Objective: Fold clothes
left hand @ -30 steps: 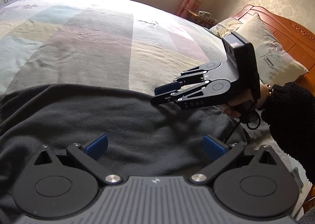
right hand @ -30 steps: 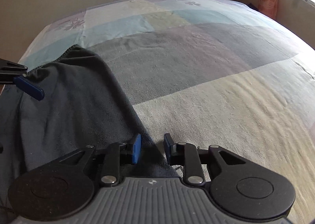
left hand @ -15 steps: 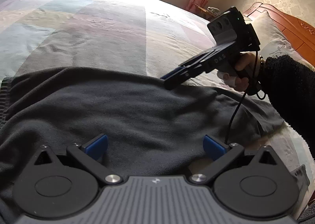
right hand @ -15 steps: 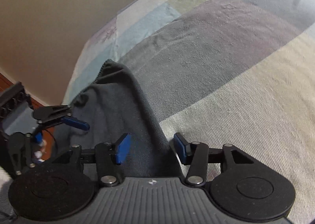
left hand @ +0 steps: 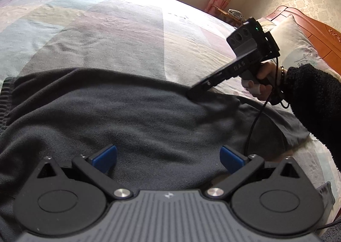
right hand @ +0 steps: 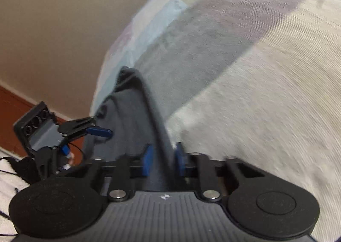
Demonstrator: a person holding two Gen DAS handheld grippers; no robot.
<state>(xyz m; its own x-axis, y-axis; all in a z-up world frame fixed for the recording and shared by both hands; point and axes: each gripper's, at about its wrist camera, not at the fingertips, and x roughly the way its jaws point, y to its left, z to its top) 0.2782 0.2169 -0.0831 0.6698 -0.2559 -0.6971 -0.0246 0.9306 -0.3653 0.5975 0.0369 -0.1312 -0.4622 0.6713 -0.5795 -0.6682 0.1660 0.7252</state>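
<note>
Left wrist view showed the left gripper (left hand: pixel 168 156) hovering low over a dark grey fleece garment (left hand: pixel 127 118), its blue pads (left hand: pixel 104 155) spread wide apart with nothing pinched between them. The garment lay spread across a pastel patchwork bedspread (left hand: pixel 106 29), its ribbed hem at the left edge of the picture. At the garment's far edge the right gripper (left hand: pixel 191 94) pointed down into the cloth, carried by a hand (left hand: pixel 262 84) in a black fuzzy sleeve (left hand: pixel 315 101), with a cable (left hand: pixel 253 122) hanging from it. A pillow (left hand: pixel 298 46) leaned against a wooden headboard (left hand: pixel 319 29) beyond. Right wrist view, somewhat blurred, showed that gripper's jaws clamped together on a raised fold of the garment, the cloth running up between the blue pads (right hand: pixel 148 161) as a ridge toward the ribbed hem. The left gripper appeared at the left of that picture, open above the cloth.
</note>
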